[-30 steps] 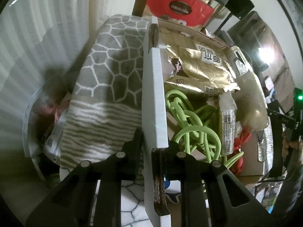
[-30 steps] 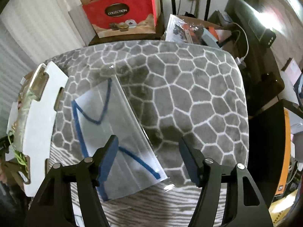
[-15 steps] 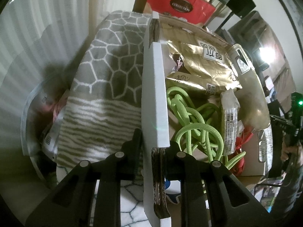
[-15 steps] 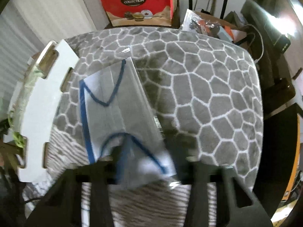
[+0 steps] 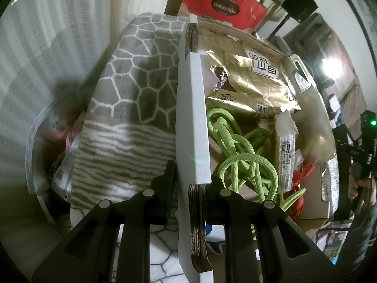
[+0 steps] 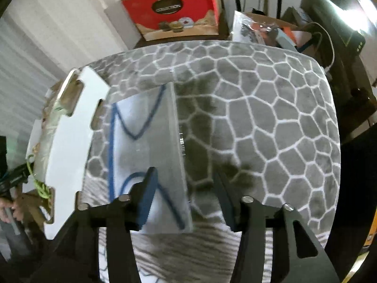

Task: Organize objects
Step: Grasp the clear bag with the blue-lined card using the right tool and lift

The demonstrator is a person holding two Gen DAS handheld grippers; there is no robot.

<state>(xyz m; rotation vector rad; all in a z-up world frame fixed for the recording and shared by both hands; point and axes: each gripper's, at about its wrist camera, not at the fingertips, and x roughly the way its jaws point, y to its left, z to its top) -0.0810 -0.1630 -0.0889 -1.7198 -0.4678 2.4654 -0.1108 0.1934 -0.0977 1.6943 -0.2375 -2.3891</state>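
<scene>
A: Left gripper (image 5: 191, 184)?
B: Clamped on the box flap (image 5: 192, 108), white cardboard edge, holding it upright. Box behind it is full: green rope (image 5: 238, 151), gold packets (image 5: 249, 80).
A: Right gripper (image 6: 183, 200)?
B: Jaws apart, over the clear bag (image 6: 146, 146) w/ blue lines. Bag lies flat on the gray blanket (image 6: 259, 118), beside the flap.
A: Risks?
B: Bag's slick and flat, prob slides or crumples when pinched. If the left grip slackens, flap drops & blocks the opening.
A: Surface, room?
B: Soft blanket, honeycomb pattern, gives under pressure. Cluttered storage room; red box (image 6: 174, 7) at back, cables nearby.
</scene>
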